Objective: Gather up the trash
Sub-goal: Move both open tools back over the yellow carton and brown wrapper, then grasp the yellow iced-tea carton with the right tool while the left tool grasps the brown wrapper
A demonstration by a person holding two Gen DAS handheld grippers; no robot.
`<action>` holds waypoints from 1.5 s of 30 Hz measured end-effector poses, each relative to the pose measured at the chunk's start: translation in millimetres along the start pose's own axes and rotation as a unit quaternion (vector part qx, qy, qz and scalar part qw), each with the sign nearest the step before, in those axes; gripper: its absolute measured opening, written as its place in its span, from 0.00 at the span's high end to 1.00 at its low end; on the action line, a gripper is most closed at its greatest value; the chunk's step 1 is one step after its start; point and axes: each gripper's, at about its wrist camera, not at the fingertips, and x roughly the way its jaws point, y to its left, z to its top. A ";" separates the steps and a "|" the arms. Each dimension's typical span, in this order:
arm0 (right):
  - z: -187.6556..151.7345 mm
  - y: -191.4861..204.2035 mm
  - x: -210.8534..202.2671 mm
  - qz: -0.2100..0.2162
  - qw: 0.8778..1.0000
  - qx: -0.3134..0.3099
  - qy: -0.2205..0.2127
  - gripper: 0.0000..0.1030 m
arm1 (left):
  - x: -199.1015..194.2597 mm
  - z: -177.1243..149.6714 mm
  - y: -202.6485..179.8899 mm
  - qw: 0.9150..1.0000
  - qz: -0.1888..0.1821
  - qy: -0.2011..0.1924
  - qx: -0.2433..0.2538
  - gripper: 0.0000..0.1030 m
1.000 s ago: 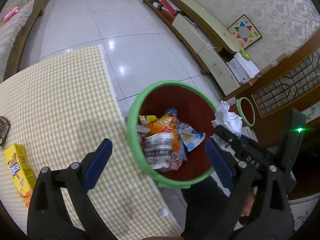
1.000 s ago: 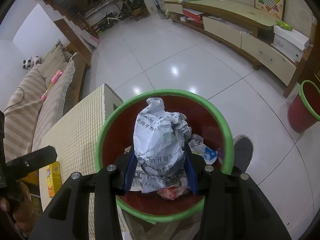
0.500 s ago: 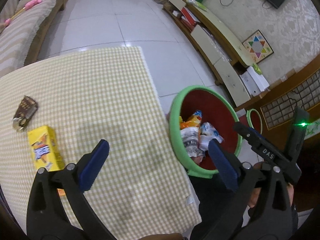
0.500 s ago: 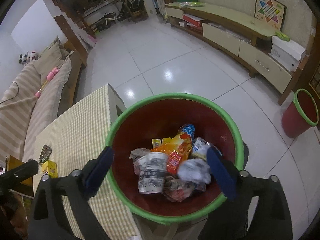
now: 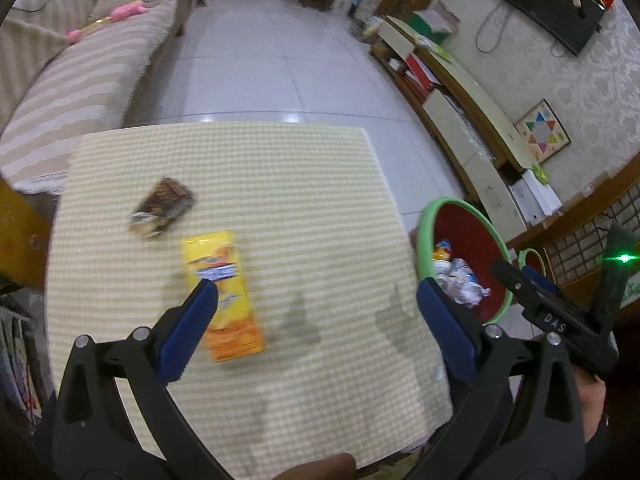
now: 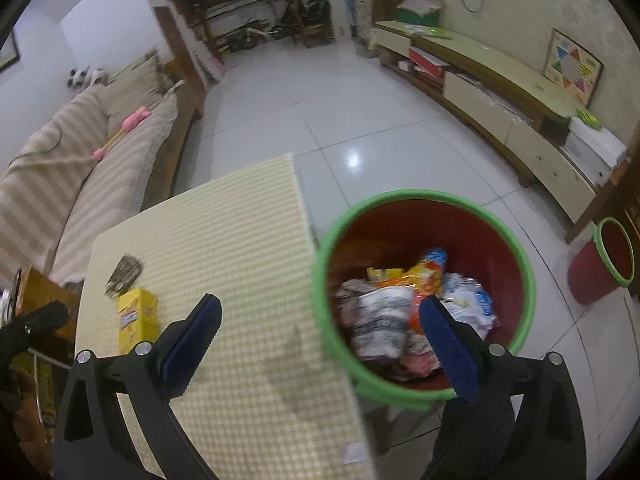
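Observation:
A yellow snack box (image 5: 236, 320) and a brown wrapper (image 5: 162, 206) lie on the table's yellow checked cloth (image 5: 300, 184). My left gripper (image 5: 316, 292) hangs open above the cloth, nothing between its fingers, its left pad just over the box's edge. The red bin with a green rim (image 5: 472, 236) stands off the table's right edge. My right gripper (image 6: 320, 304) is open and empty, straddling the table edge and the bin's rim (image 6: 420, 194). Crumpled paper (image 6: 380, 320) and snack bags fill the bin's bottom. The box (image 6: 138, 316) and wrapper (image 6: 126, 272) show far left.
A smaller red bin (image 6: 600, 268) stands on the white tiled floor (image 6: 360, 120) to the right. A striped sofa (image 6: 80, 152) runs along the left and a low cabinet (image 6: 500, 92) along the right wall. Darker stains (image 5: 300, 320) mark the cloth.
My right gripper opened and the crumpled paper fell into the bin. Both grippers swung away from the bin towards the table, bringing the box and wrapper towards the middle of the left view.

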 end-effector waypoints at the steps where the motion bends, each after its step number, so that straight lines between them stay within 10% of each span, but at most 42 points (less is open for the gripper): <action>1: -2.1 9.2 0.6 0.002 1.000 -0.005 0.001 0.08 | -6.3 -2.0 9.4 1.000 0.004 -0.007 -0.004 0.05; 16: -40.4 137.6 22.9 0.044 0.994 -0.097 0.034 0.08 | -48.3 -20.9 108.6 0.999 0.025 -0.016 -0.030 0.05; 45: -70.6 247.1 145.5 0.034 0.974 -0.192 0.114 0.13 | 15.0 13.9 176.9 0.998 0.044 0.048 -0.013 0.05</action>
